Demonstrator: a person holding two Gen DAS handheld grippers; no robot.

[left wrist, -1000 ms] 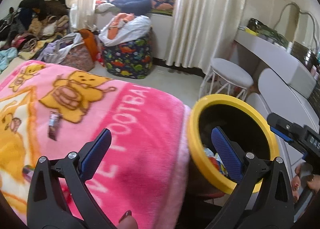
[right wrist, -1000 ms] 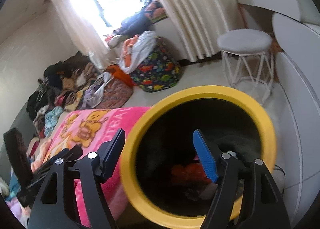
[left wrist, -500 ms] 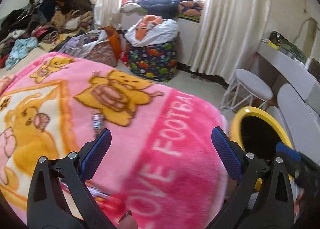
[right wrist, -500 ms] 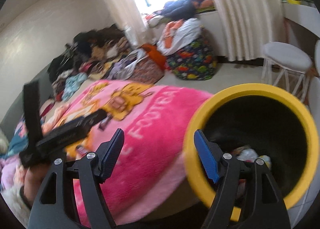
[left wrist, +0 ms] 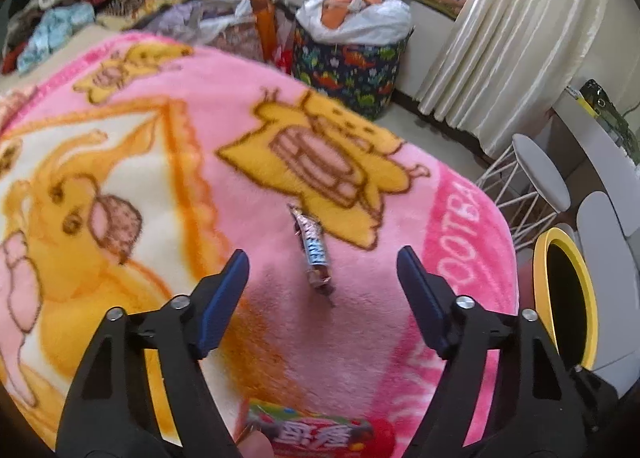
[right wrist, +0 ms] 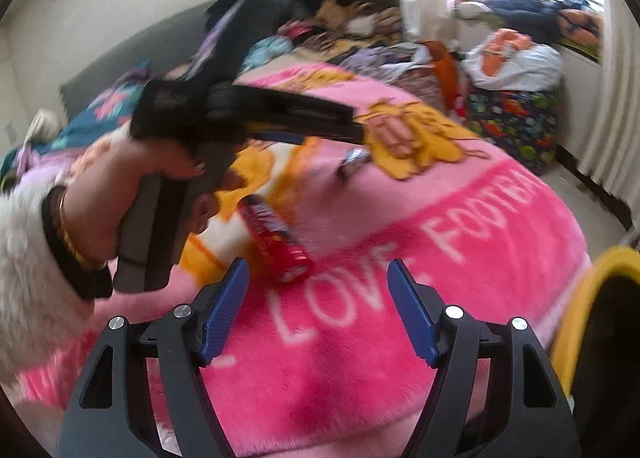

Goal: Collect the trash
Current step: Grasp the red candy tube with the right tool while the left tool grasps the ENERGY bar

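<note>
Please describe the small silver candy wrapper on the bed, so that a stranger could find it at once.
Look at the pink cartoon blanket covering the bed. Beside the yellow bear holding a burger lies the candy wrapper. It is thin and silver-blue with twisted ends, while the red packet nearer the blanket's edge is bigger.

Blanket [left wrist: 168, 162] – fluffy pink fleece; candy wrapper [left wrist: 314, 248] – glossy crinkled foil; tongs [left wrist: 320, 278] – matt blk plastic.

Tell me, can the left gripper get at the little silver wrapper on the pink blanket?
Probably yes. The left gripper is open and the silver wrapper lies flat on the pink blanket just ahead between its fingers, with nothing over it.
</note>
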